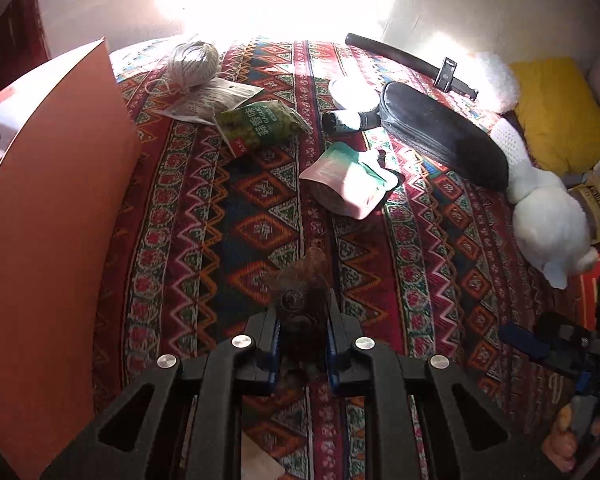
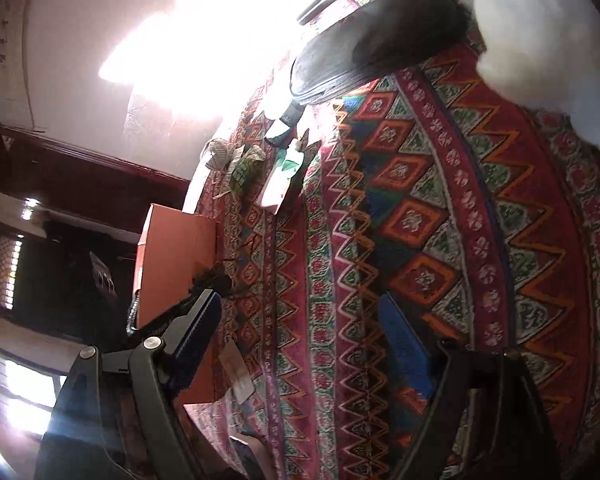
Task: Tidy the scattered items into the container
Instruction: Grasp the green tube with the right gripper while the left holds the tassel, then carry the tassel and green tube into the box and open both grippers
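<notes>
My left gripper [image 1: 302,332] is shut on a brown fuzzy lump [image 1: 300,296], held just above the patterned cloth [image 1: 228,208]. The orange container [image 1: 52,208] stands close on its left, and its wall also shows in the right wrist view [image 2: 176,248]. Scattered further back are a twine ball [image 1: 194,62], a green snack packet [image 1: 260,124], a pink and green pouch [image 1: 348,180], a small bottle [image 1: 350,120] and a long black case [image 1: 440,136]. My right gripper [image 2: 300,332] hangs open over the cloth with nothing between its fingers.
A white plush toy [image 1: 544,216] lies at the right beside a yellow cushion [image 1: 556,116]. A black rod with a clip [image 1: 408,60] rests at the back near the bright wall. A white paper packet [image 1: 208,100] sits under the twine.
</notes>
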Motion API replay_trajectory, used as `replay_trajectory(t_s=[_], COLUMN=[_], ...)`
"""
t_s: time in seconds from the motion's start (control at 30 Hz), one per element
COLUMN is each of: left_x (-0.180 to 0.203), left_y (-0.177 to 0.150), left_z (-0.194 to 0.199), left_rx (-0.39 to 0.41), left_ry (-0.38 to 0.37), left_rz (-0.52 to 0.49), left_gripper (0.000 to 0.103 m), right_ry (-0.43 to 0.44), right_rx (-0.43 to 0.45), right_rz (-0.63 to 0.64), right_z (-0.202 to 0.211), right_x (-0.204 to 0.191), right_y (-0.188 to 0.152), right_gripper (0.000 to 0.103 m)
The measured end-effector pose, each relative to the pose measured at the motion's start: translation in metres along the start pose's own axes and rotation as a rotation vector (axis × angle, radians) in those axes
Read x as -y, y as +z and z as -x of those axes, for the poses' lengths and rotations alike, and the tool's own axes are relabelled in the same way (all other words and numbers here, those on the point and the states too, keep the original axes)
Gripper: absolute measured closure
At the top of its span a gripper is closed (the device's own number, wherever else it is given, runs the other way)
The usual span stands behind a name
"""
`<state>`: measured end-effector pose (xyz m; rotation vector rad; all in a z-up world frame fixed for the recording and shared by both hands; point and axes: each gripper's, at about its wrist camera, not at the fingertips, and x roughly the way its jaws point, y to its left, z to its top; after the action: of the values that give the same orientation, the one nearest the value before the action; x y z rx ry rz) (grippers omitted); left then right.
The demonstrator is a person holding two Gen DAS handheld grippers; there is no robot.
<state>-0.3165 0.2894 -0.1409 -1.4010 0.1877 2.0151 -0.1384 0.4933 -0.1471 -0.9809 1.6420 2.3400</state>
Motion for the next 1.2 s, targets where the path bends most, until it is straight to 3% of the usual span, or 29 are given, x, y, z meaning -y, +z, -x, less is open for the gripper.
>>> replay_trajectory(t_s=[0.03,0.1,0.2,0.4,0.47,0.53,0.57,0.63,0.67,0.93,1.2], left_x=[-0.006,-0.017,-0.028,-0.058,-0.071,-0.081,-0.085,-0.095,-0.100,-0.139,-0.186], left_y=[-0.010,-0.020,-0.020,-0.011,-0.006,-0.001,0.000,0.002,0.003,-0.005,-0.026], left_z=[0.011,0.029,0.058,0.100,0.104,0.109,0.114,0.122,0.125,0.152,0.194], left_rx=[0.013,0.033,0.108,0.217,0.226,0.241,0.254,0.276,0.287,0.374,0.489], left_ry=[-0.025,-0.071,-0.166,-0.213,-0.226,-0.209,-0.192,-0.177,-0.182,-0.213,-0.216], left_rz=[0.031,0.085,0.135,0.151,0.171,0.173,0.172,0.180,0.190,0.281,0.387], left_gripper=[0.089,0.089,0.089,0.089,0.089,0.088,0.088,0.088,0.088,0.088,0.088], right_ry=[0.050,0.133,0.173,0.111,0.117,0.114,0.103,0.065,0.069,0.085,0.197], right_rx=[-0.026,-0.066,-0.061,-0.008,0.014,0.041,0.049,0.049,0.051,0.061,0.046], right_rz=[-0.032,-0.076,-0.116,-0.267,-0.282,-0.274,-0.268,-0.262,-0.263,-0.168,0.128], right_z=[-0.007,-0.027,-0.056,-0.120,-0.135,-0.150,-0.155,-0.163,-0.166,-0.130,-0.072], right_x=[0.001,-0.003,-0.009,0.006,0.007,0.003,0.000,0.000,0.003,-0.026,-0.156], right_y=[0.000,0.005,0.022,0.058,0.069,0.081,0.086,0.089,0.089,0.060,0.014], right_gripper=[0.022,0.035,0.043,0.046,0.055,0.056,0.061,0.086,0.086,0.086,0.086])
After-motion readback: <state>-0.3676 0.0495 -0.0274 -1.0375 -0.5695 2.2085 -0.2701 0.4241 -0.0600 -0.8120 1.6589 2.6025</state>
